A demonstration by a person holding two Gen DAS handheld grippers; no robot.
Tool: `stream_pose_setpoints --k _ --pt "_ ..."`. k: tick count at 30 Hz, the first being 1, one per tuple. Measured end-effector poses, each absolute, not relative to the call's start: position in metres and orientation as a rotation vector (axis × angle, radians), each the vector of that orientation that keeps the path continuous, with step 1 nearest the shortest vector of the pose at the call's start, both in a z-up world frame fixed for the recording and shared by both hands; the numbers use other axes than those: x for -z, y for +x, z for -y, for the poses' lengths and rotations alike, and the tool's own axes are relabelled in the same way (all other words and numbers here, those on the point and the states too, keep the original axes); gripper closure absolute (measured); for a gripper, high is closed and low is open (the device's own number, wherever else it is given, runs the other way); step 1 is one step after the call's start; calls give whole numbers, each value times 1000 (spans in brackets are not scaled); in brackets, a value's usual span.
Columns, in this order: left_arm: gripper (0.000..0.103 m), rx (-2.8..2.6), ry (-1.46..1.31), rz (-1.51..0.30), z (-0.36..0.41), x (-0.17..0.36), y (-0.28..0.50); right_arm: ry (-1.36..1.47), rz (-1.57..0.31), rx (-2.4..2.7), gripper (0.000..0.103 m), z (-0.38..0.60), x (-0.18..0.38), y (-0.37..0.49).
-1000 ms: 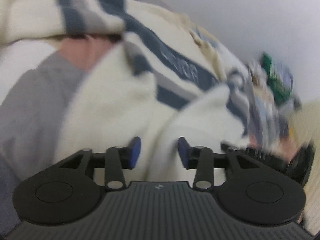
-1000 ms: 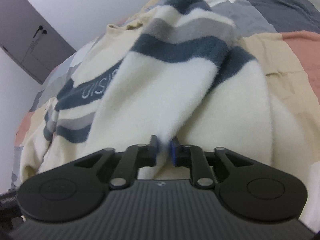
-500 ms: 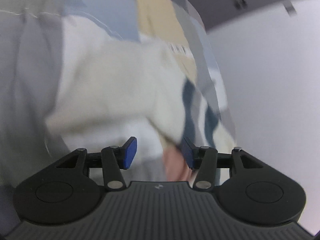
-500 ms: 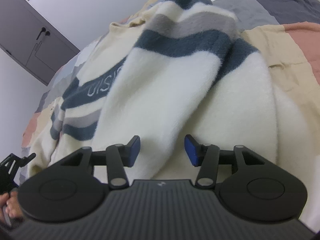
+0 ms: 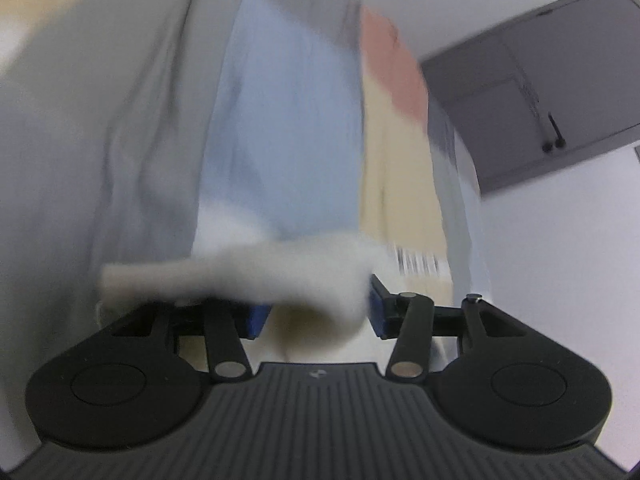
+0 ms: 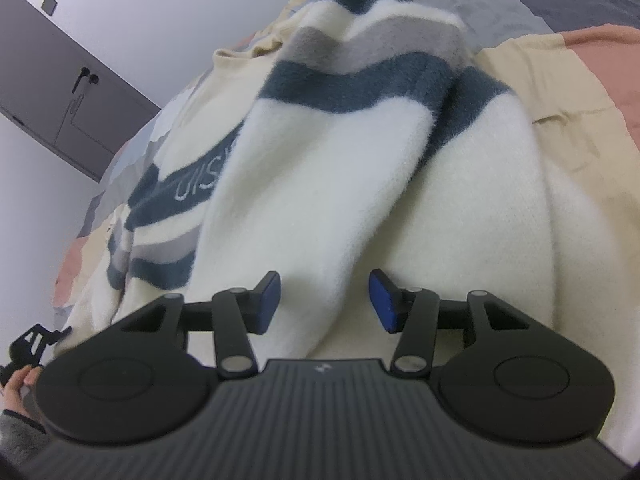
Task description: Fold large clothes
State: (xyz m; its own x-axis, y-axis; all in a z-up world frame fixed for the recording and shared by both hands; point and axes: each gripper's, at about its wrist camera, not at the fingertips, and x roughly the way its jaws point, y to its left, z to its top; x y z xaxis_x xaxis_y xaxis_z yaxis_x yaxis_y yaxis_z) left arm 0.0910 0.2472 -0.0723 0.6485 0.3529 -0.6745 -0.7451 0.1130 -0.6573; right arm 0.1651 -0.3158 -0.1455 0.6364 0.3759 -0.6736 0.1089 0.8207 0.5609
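A fluffy cream sweater (image 6: 360,180) with dark blue and grey stripes lies on the bed, one sleeve folded across its body. My right gripper (image 6: 324,300) stands open over that sleeve; the cloth runs between the blue pads (image 6: 268,300) without being pinched. In the blurred left wrist view, a cream edge of the sweater (image 5: 280,268) lies across my left gripper (image 5: 316,312). Its jaws are closing with that cloth between them, the pads still apart.
A patchwork bedspread (image 5: 280,120) of grey, blue, beige and pink covers the bed (image 6: 560,20). A grey cupboard door (image 5: 540,100) stands against the white wall. A person's hand (image 6: 16,380) on the other gripper shows at the right view's lower left.
My right gripper has opened and let go of the sleeve, staying where it was. The left gripper swung and rolled from the striped body to the sweater's cream edge.
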Motion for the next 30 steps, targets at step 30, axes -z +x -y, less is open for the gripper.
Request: stream_pose_setpoints --k 30 --pt "93 24 262 -154 85 -160 181 582 -777 -107 49 336 131 151"
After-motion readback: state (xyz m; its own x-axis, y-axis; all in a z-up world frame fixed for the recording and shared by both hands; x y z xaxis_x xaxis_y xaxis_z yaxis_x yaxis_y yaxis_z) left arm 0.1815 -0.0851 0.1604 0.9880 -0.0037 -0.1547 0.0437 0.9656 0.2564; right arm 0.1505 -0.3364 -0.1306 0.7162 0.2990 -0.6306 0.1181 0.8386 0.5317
